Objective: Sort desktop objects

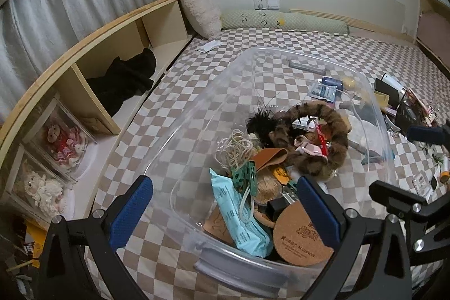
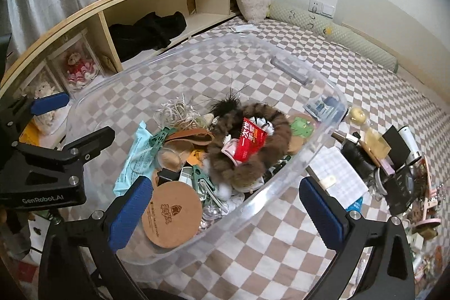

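A clear plastic bin [image 1: 197,114] [image 2: 281,196] stands on the checkered bed cover. It holds a brown furry ring [image 1: 334,142] [image 2: 270,148], a round cork coaster [image 1: 302,236] [image 2: 171,214], a light blue wipes pack [image 1: 239,215] [image 2: 132,156], a red packet [image 2: 250,142], rubber bands [image 1: 236,148] and green clips. My left gripper [image 1: 225,212] is open and empty over the bin's near end. My right gripper [image 2: 225,212] is open and empty over the bin's near right rim. The left gripper also shows at the left of the right wrist view [image 2: 56,125].
A pile of loose objects [image 2: 393,159] lies on the bed right of the bin: dark boxes, a white bottle, a checked cloth [image 2: 337,173], a yellow ball [image 2: 357,114]. A wooden shelf [image 1: 92,52] with black cloth and dolls runs along the left. Pillows lie at the far wall.
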The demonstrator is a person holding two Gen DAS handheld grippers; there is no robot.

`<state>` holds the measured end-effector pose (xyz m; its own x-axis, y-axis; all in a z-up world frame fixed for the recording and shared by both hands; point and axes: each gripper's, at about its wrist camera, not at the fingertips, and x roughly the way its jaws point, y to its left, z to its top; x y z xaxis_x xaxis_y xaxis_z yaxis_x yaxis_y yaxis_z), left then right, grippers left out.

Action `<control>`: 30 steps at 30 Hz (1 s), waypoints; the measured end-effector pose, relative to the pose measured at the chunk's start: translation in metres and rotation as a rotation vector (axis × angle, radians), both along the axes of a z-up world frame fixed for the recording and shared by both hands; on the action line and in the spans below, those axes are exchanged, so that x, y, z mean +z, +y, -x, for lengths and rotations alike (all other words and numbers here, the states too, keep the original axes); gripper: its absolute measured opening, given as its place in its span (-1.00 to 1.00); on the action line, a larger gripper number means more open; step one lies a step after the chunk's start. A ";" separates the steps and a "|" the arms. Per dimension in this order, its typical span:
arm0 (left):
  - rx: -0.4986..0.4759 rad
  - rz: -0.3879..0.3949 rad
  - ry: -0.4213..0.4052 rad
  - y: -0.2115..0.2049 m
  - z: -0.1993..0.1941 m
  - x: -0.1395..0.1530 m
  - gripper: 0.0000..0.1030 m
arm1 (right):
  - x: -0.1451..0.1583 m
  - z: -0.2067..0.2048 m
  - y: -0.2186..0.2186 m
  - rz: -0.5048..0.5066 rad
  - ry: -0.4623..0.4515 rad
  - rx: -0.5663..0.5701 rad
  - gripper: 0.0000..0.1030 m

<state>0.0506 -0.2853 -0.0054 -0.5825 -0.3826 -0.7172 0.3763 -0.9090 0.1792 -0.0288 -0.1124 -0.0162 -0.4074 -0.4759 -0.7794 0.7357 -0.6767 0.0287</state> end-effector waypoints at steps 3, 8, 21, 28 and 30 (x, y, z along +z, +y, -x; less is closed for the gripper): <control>0.005 0.014 0.012 0.006 -0.005 0.004 1.00 | 0.006 -0.003 0.010 0.000 0.025 0.006 1.00; 0.003 0.002 0.052 0.017 -0.016 0.013 1.00 | 0.021 -0.005 0.038 0.023 0.061 -0.012 1.00; -0.015 -0.001 0.180 0.057 -0.046 0.041 1.00 | 0.050 -0.024 0.118 0.088 0.169 -0.068 1.00; -0.044 -0.021 0.207 0.077 -0.054 0.047 1.00 | 0.058 -0.032 0.148 0.110 0.213 -0.079 1.00; -0.048 -0.016 0.209 0.082 -0.056 0.047 1.00 | 0.060 -0.036 0.156 0.119 0.230 -0.085 1.00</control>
